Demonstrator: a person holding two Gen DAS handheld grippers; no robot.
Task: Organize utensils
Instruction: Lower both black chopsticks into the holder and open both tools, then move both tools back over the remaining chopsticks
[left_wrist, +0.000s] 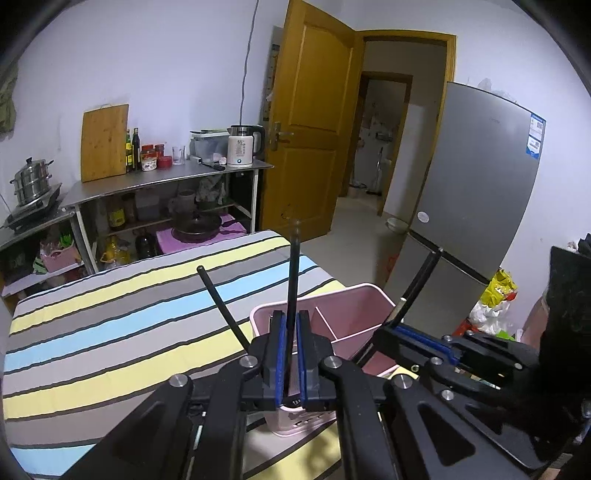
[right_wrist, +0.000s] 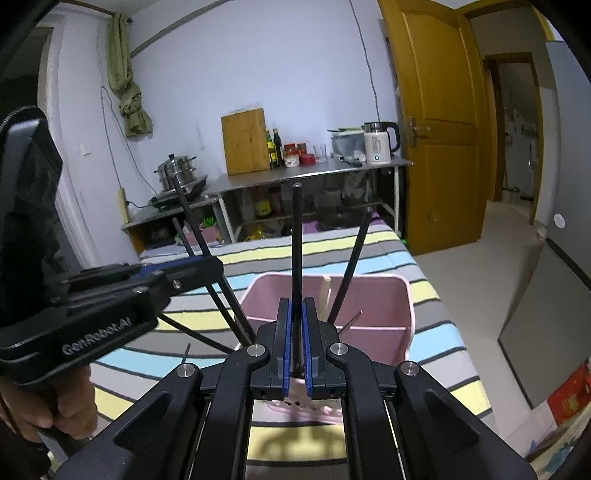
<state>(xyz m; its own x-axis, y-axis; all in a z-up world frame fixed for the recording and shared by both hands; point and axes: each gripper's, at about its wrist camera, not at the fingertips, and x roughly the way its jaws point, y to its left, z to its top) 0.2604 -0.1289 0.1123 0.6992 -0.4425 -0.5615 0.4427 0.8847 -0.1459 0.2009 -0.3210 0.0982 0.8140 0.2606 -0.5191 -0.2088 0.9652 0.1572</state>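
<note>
Left tongs (left_wrist: 290, 354) and right tongs (right_wrist: 296, 343) each clamped low on a thin, stiff, light, likely slippery black chopstick (left_wrist: 294, 273) above pink holder (left_wrist: 354, 310).

Pink holder (right_wrist: 369, 295), black chopsticks (right_wrist: 296, 240), yellow-blue-grey striped cloth (left_wrist: 110, 314), blue-padded fingers (left_wrist: 281, 350).

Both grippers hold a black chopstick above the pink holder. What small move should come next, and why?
Probably lower each a little further, then open. The left gripper and right gripper are each shut on a black chopstick, standing upright over the pink holder, where other sticks already lean.
</note>
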